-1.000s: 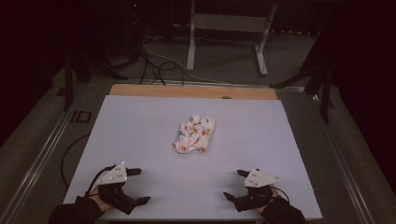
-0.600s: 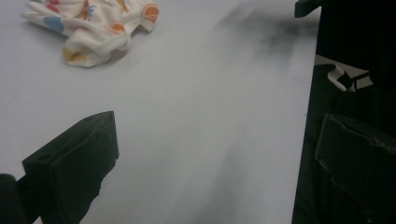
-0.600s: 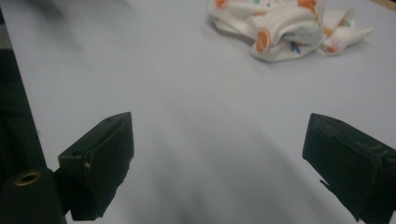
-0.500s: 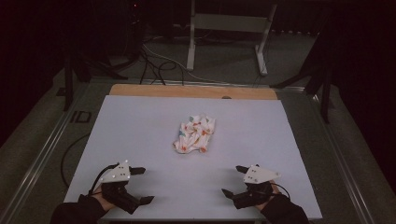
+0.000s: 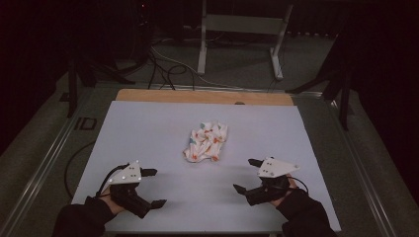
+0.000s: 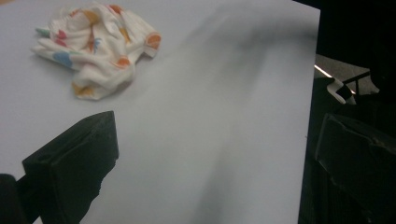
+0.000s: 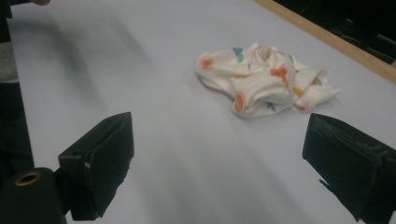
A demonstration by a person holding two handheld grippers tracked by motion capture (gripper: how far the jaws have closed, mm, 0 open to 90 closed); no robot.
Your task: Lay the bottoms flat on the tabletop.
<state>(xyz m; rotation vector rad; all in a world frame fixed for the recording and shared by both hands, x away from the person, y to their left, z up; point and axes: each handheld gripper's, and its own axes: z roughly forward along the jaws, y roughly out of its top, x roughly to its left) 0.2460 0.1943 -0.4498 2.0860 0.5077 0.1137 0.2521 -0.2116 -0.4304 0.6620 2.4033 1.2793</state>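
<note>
**Approach to a crumpled cloth, both grippers wide**

Cloth (image 5: 206, 141), white with orange, blue and green prints, is seen bunched in a loose heap near the middle of the white table sheet (image 5: 148, 128); nothing touches it. The left gripper (image 5: 150, 187) is held low at the near left of the sheet, jaws spread well apart and empty; the right gripper (image 5: 248, 175) is held at the near right, jaws likewise parted with nothing between them. Both sit well short of the cloth, which lies ahead of each and between them.

Step judged to be the reach toward the cloth, a pick-up or a spreading-out likely to follow. For a clean start, an outer edge or corner is best sought rather than the bulk of the heap; folds are tangled, so a pinch in the middle would probably lift a wad; a jaw should be slid low along the sheet under a free flap, one gripper to each side, so that the cloth can be drawn open. In the right gripper view a pointed flap (image 7: 324, 95) juts out at the far side; in the left gripper view a rounded lobe (image 6: 86, 88) lies nearest.

Sheet is smooth, pale, unmarked; a strip of wooden board (image 5: 202, 97) shows along its far edge. Room beyond is dim; cables (image 5: 165, 66) trail across the floor, and a metal stand (image 5: 242, 34) is set behind the table.
</note>
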